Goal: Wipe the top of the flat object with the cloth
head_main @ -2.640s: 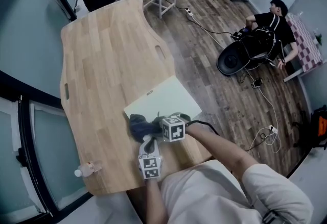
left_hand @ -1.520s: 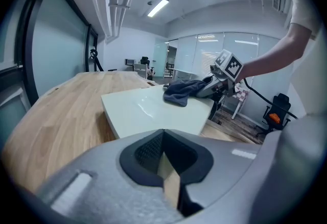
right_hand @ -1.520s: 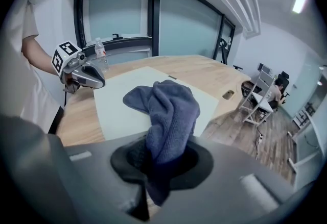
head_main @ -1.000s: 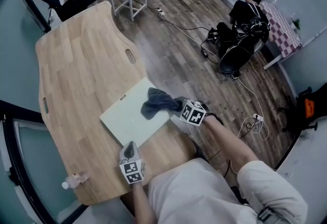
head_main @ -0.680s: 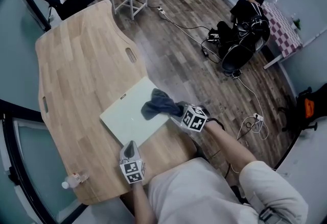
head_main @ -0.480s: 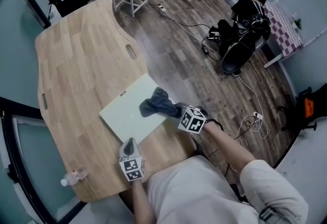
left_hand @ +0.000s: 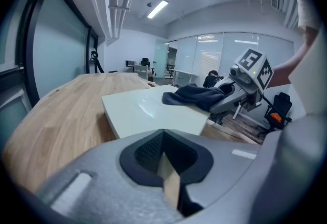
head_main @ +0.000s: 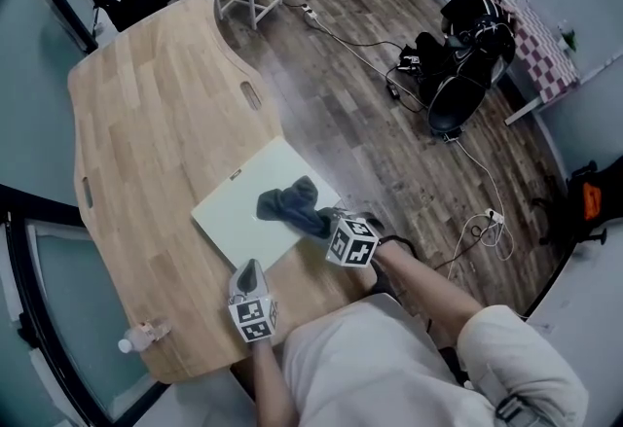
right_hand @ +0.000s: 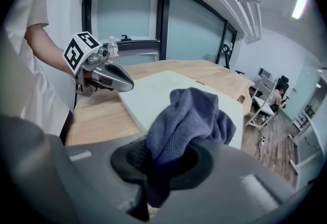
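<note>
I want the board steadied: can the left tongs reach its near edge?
Probably yes. The left tongs, shut and empty, are close to the near edge of the board, only table between; the cloth in the right tongs lies further right.

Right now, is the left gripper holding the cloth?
No, the cloth is clamped in the right gripper, while the left gripper is closed with nothing between its jaws.

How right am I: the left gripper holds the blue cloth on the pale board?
Wrong side: the right gripper holds the blue cloth on the pale board, as the right gripper view shows; the left gripper is shut on nothing.
</note>
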`<state>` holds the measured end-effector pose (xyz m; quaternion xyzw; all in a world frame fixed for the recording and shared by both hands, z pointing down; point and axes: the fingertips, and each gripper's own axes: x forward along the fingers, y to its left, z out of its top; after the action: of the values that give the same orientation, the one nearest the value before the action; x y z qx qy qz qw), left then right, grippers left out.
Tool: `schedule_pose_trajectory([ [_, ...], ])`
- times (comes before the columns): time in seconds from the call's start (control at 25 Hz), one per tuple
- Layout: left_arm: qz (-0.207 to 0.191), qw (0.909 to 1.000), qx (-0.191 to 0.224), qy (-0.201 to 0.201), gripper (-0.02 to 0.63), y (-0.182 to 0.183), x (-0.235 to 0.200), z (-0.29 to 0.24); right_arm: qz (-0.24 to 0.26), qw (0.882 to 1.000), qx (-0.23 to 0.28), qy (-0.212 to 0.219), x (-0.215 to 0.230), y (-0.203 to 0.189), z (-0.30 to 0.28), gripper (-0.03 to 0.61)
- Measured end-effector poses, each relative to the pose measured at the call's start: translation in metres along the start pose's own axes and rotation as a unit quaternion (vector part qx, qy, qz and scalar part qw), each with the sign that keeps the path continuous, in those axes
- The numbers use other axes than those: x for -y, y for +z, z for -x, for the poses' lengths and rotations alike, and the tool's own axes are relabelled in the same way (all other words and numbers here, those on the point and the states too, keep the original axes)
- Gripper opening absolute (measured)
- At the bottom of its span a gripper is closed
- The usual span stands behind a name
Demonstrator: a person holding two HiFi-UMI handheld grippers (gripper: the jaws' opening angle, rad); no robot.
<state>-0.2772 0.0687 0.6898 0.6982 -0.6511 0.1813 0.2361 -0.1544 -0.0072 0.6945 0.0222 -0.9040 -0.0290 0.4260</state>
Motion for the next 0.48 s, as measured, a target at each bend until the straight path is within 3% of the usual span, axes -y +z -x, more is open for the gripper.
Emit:
schedule_pose_trajectory([
  [0.48,0.004,0.9999,0.013,-0.004,0.007,0.001,0.001,0.003,0.036,0.998,0.009,0.043,-0.051,0.031,-0.018,0.061],
])
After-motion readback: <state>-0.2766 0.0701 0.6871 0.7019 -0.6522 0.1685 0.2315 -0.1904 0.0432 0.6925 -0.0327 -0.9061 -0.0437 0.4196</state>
